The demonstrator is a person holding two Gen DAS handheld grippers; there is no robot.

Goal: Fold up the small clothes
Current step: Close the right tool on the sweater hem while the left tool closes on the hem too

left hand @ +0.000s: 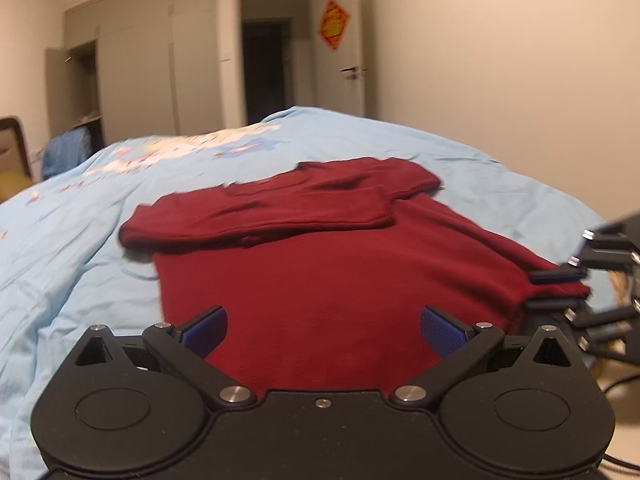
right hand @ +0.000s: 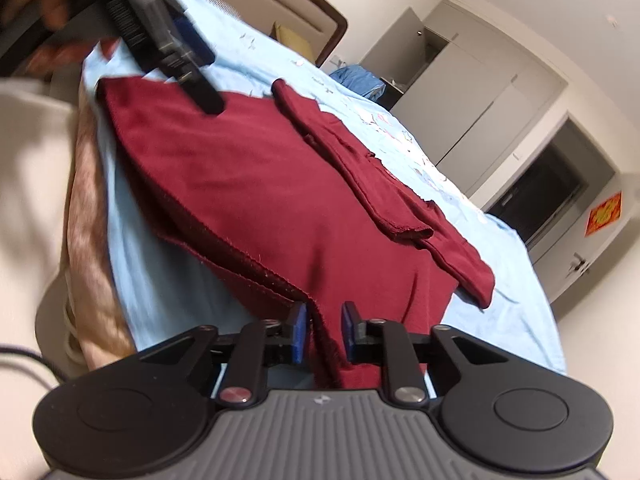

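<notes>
The dark red shirt lies spread on the light blue bedcover, near the bed edge closest to both claws. Both sleeves are folded inward across the upper body of the shirt, so the sleeve step appears done. The lengthwise fold of the body is judged to remain: the hem end is not yet brought over the sleeve end.

Left claw: jaws wide apart, positioned over the hem end of the shirt, gripping nothing.

Right claw: jaws nearly together on the hem corner of the shirt; fabric passes between the blue pads. Whether the pads press fully on the cloth cannot be told with certainty, but the hem edge rises off the bedcover beside this corner, which suggests a grip.

View differences: the left wrist view shows the right claw at the shirt's far hem corner and the folded sleeves in outline. The right wrist view alone shows the fabric between the pads, the lifted hem edge, and the left claw from outside, above the shirt's opposite hem corner.
</notes>
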